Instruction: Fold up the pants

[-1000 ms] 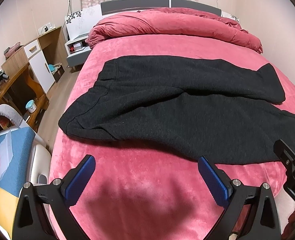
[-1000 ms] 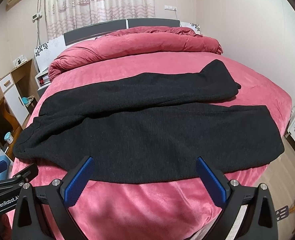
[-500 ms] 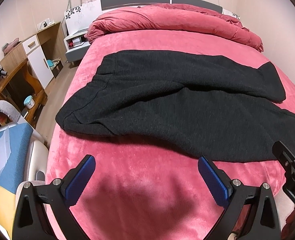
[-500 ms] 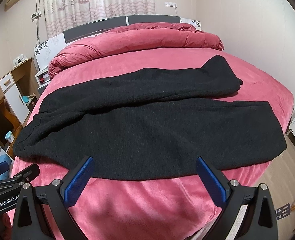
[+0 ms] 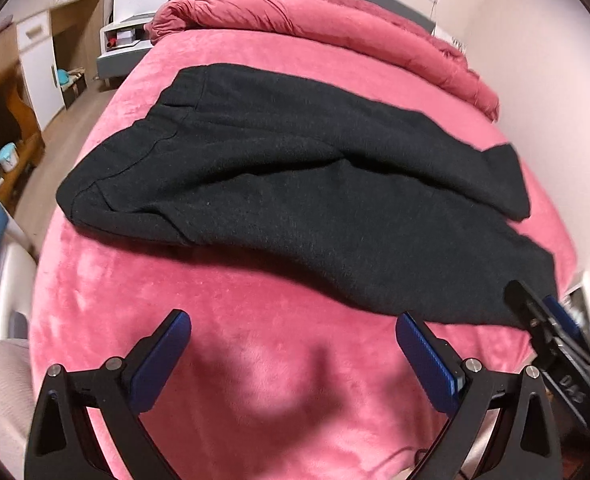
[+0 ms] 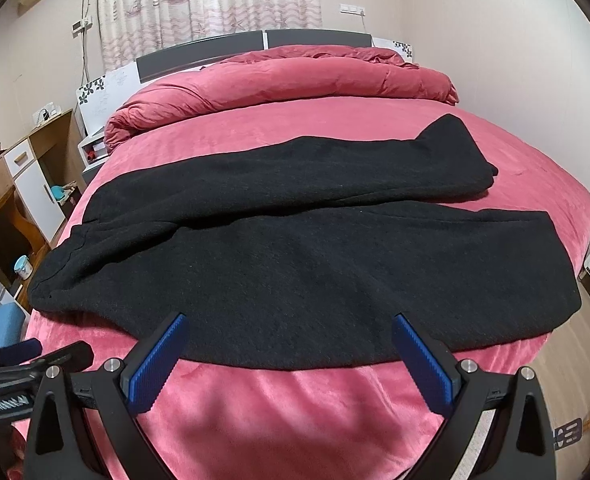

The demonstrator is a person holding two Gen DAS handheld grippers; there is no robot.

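Black fleece pants (image 6: 303, 264) lie spread flat across the middle of the bed (image 6: 295, 396), lengthwise from its left edge to its right edge. The waist end sits near the left edge, where the fabric bunches into a low ridge (image 5: 107, 208); the two legs run toward the right edge. The far leg (image 6: 447, 164) angles toward the headboard side and partly overlaps the near leg (image 6: 475, 280), whose cuff reaches close to the right edge. The hem of the near leg runs parallel to the foot edge of the bed, with a strip of pink plush blanket (image 5: 255, 360) bare between them. A rolled pink duvet (image 6: 279, 80) lies along the head of the bed, well apart from the pants. The left gripper (image 5: 293, 354) hangs over the bare blanket near the foot edge, its blue pads (image 5: 161, 364) spread wide and holding nothing. The right gripper (image 6: 289, 358) hovers at the foot edge over the hem of the near leg, likewise spread wide and empty; whether its pads (image 6: 423, 364) touch the cloth cannot be told. A wooden cabinet (image 6: 35, 184) stands beside the left edge of the bed.
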